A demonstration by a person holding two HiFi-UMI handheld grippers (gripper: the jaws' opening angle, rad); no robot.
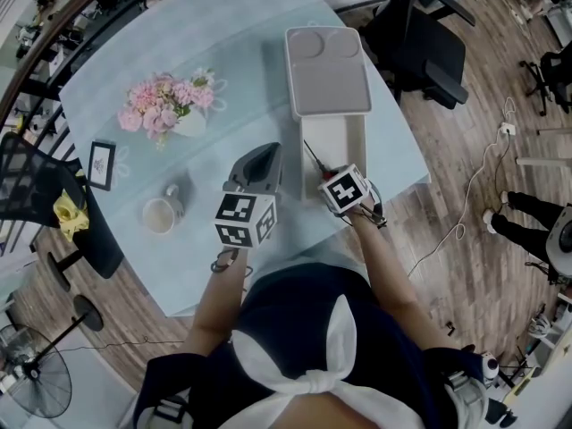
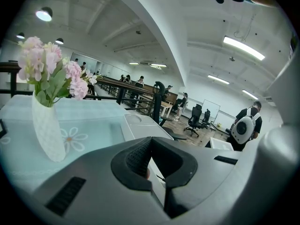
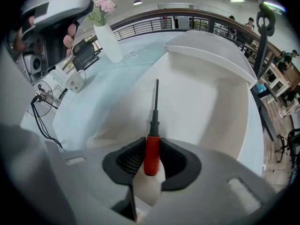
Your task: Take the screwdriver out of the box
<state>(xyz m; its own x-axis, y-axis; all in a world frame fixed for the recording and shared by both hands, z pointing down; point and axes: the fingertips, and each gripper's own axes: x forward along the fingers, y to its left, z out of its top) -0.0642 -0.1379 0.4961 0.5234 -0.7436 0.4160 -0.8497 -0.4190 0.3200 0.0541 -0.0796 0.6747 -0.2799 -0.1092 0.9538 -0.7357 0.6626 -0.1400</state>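
Observation:
The screwdriver (image 3: 151,146) has a red handle and a thin black shaft, and the shaft points into the open white box (image 3: 206,107). My right gripper (image 3: 152,156) is shut on the red handle, with both pads against it. In the head view the right gripper (image 1: 332,175) points steeply down into the near end of the box (image 1: 347,141), and the dark shaft of the screwdriver (image 1: 313,155) shows just beyond it. The left gripper (image 1: 255,164) hovers over the table left of the box. Its jaws stand a little apart around nothing (image 2: 157,172).
The box's lid (image 1: 328,70) lies at its far end. A white vase of pink flowers (image 1: 170,105) (image 2: 47,125), a mug (image 1: 161,213) and a small framed card (image 1: 101,164) stand on the pale blue table to the left. A black office chair (image 1: 420,52) stands past the table's right edge.

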